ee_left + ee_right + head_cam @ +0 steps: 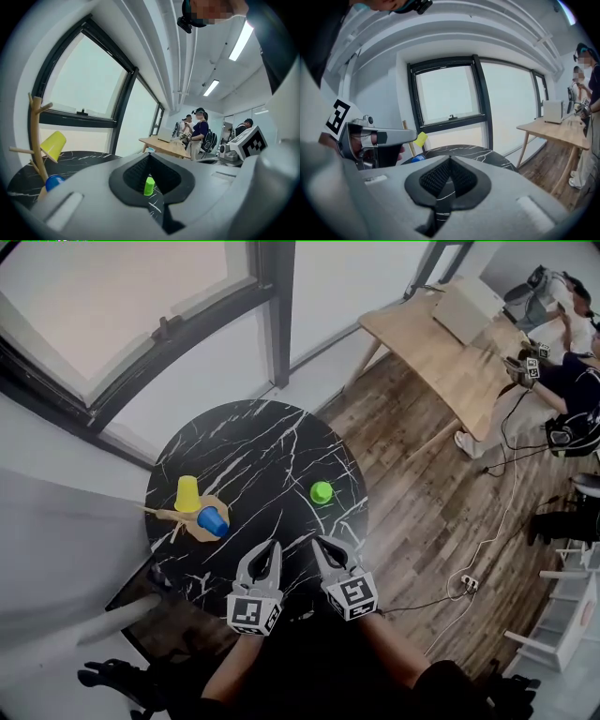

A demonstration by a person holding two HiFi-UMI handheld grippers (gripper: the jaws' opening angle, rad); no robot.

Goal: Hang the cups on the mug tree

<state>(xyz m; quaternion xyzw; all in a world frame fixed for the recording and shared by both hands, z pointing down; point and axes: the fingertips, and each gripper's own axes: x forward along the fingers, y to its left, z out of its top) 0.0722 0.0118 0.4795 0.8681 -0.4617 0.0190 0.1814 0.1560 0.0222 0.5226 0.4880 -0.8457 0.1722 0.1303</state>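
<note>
The round black marble table [253, 442] fills the middle of the head view. At its left edge stands the wooden mug tree [173, 515]. The two grippers sit at the lower edge of the table, side by side. The left gripper [262, 554] is clenched with its tips meeting on nothing. The right gripper [328, 547] is likewise closed tight and empty.

Of the cups, the yellow cup [187, 493] hangs tilted on an upper peg. The blue cup [213, 520] sits low against the tree's base, and I cannot tell whether it rests there or hangs on a low peg. The green cup [322, 491] stands alone on the bare tabletop, right of centre and well apart from the tree.

The step in hand looks like the approach to the green cup, the one cup plainly not yet hung. The next move would call for one gripper to spread its jaws, reach forward and close on the cup's wall.

In the head view the cup lies above the right gripper, near it but not touching. The left gripper's view frames it through the gap under the meeting tips.
</note>
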